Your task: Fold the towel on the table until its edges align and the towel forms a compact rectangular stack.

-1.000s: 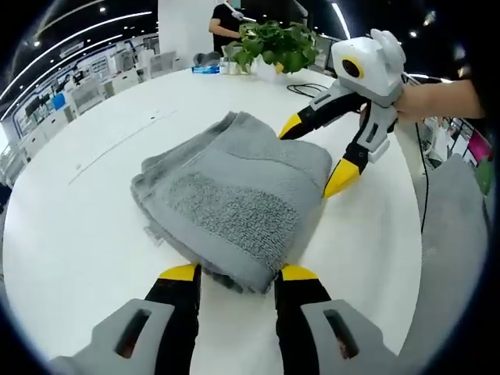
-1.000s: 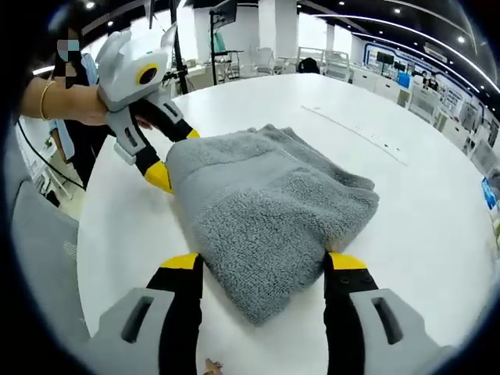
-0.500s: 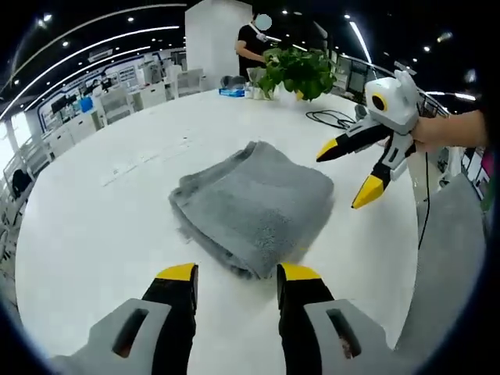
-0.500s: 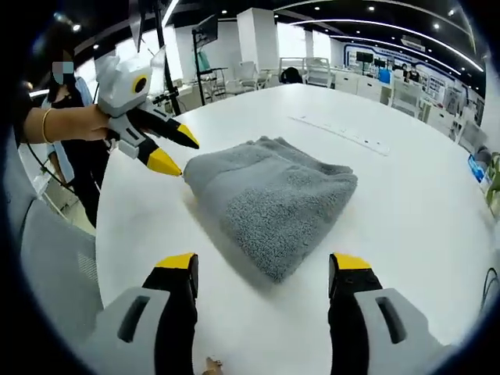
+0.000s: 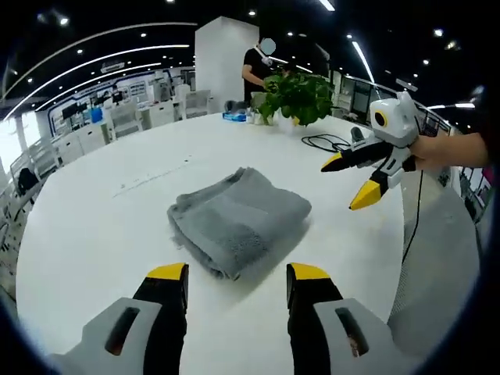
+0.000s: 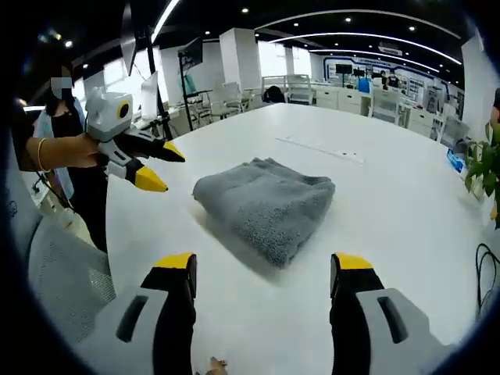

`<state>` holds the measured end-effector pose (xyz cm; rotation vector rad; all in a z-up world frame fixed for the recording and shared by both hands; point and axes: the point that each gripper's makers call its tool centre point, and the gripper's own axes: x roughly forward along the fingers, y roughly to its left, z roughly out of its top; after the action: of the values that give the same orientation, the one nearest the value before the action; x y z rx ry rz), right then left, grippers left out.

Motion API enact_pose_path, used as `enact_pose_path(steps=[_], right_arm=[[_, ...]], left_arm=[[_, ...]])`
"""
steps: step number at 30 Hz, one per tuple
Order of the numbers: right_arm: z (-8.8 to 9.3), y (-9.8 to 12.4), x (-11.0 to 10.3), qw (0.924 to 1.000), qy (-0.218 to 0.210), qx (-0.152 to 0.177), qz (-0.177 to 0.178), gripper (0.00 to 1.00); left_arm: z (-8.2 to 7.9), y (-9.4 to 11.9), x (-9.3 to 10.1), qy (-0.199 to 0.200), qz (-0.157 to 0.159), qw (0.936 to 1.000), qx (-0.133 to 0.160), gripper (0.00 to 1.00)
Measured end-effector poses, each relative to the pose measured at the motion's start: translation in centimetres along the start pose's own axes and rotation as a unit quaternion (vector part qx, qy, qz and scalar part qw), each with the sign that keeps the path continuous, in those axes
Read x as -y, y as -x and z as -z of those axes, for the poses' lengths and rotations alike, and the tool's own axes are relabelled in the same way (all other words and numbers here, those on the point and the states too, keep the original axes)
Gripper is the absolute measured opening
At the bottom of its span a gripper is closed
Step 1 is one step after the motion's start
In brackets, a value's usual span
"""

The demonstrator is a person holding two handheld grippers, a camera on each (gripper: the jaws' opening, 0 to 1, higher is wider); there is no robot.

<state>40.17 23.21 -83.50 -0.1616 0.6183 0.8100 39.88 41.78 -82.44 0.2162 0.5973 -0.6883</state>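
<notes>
Grey towel [image 5: 237, 219] lies folded in a compact rectangular stack on the white desk [image 5: 94, 234], touched by neither gripper. Left gripper [image 5: 235, 280] is held above the desk short of the towel, jaws released and empty. Right gripper [image 6: 263, 268] likewise, jaws spread wide, grasping nothing. A potted plant [image 5: 295, 94] stands at the desk's far edge.
</notes>
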Motion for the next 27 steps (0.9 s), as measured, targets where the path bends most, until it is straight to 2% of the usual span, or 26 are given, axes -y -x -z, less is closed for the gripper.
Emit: enact_pose_path(steps=[8, 16, 27], right_arm=[[0.8, 1.6, -1.7, 0.9999, -0.007, 0.009, 0.003, 0.71], [1.5, 3.1, -3.6, 0.9993, -0.027, 0.022, 0.011, 0.74], [3.1, 4.6, -5.0, 0.9985, -0.047, 0.026, 0.011, 0.75]], left_arm=[[0.0, 2.0, 1.9, 0.007, 0.003, 0.9997, 0.022, 0.57], [1.3, 3.3, 3.4, 0.015, -0.003, 0.9995, 0.027, 0.68], [2.2, 4.9, 5.3, 0.030, -0.001, 0.9988, 0.040, 0.71]])
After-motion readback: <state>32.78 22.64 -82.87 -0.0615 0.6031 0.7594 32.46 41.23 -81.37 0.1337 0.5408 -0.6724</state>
